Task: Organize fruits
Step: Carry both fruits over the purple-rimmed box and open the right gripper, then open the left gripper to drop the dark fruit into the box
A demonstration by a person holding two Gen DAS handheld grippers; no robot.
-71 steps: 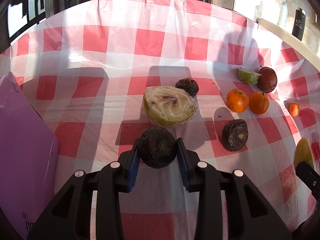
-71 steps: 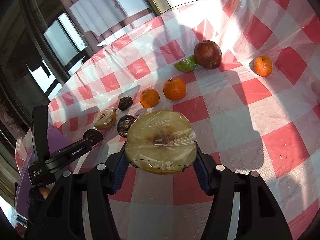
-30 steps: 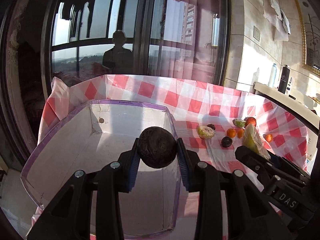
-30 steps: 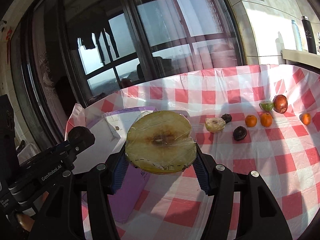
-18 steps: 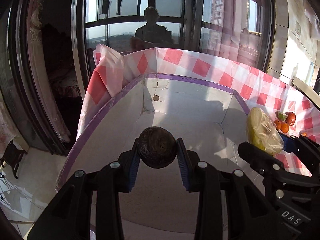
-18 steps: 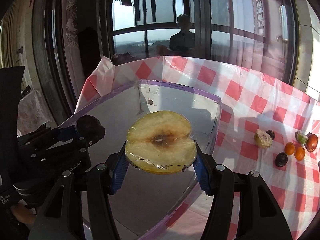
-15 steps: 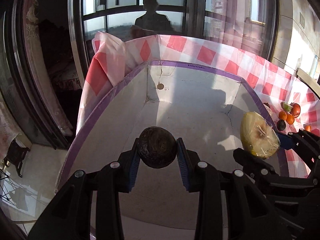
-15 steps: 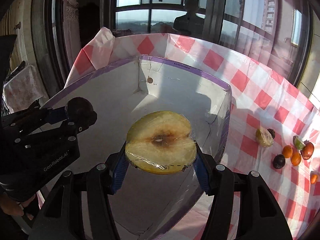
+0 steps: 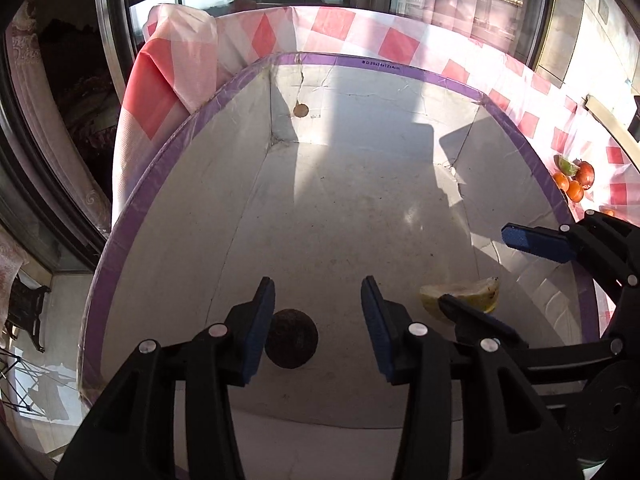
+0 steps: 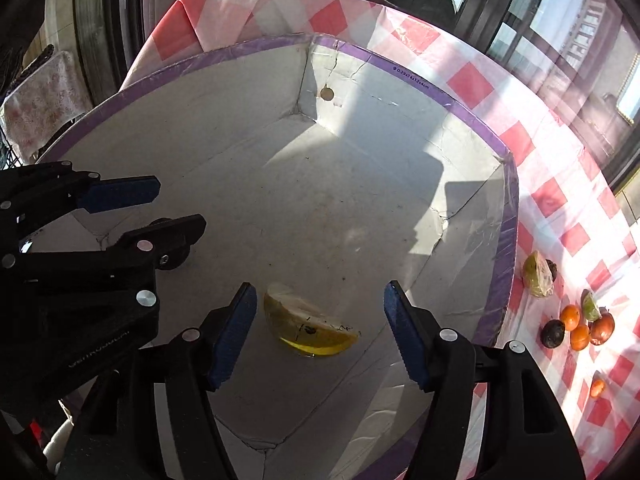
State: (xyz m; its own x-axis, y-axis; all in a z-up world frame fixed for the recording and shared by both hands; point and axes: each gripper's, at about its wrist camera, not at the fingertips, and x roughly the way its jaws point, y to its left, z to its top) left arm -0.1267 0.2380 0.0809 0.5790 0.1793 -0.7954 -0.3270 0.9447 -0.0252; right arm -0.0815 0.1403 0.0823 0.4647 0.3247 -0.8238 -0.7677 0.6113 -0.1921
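Observation:
A white cardboard box (image 9: 360, 220) (image 10: 340, 200) with a purple taped rim fills both views. A dark round fruit (image 9: 291, 338) lies on its floor, loose, beside the left pad of my left gripper (image 9: 318, 320), whose jaws are opening and press on nothing. A plastic-wrapped yellow fruit half (image 10: 310, 328) (image 9: 466, 294) lies on the floor beneath my right gripper (image 10: 320, 330), whose jaws are also opening, clear of it on both sides. In the right wrist view the left gripper's fingers (image 10: 120, 194) cover most of the dark fruit.
Several fruits lie on the red-checked tablecloth (image 10: 576, 240) to the right of the box: a wrapped fruit half (image 10: 538, 270), oranges (image 10: 570, 317), a dark fruit (image 10: 553, 334), a red fruit (image 10: 603, 328) and a lime wedge (image 10: 590, 305). Windows stand behind the box.
Both grippers sank over the box and let go. The dark fruit and the wrapped fruit half dropped out of the jaws and now lie on the box floor.

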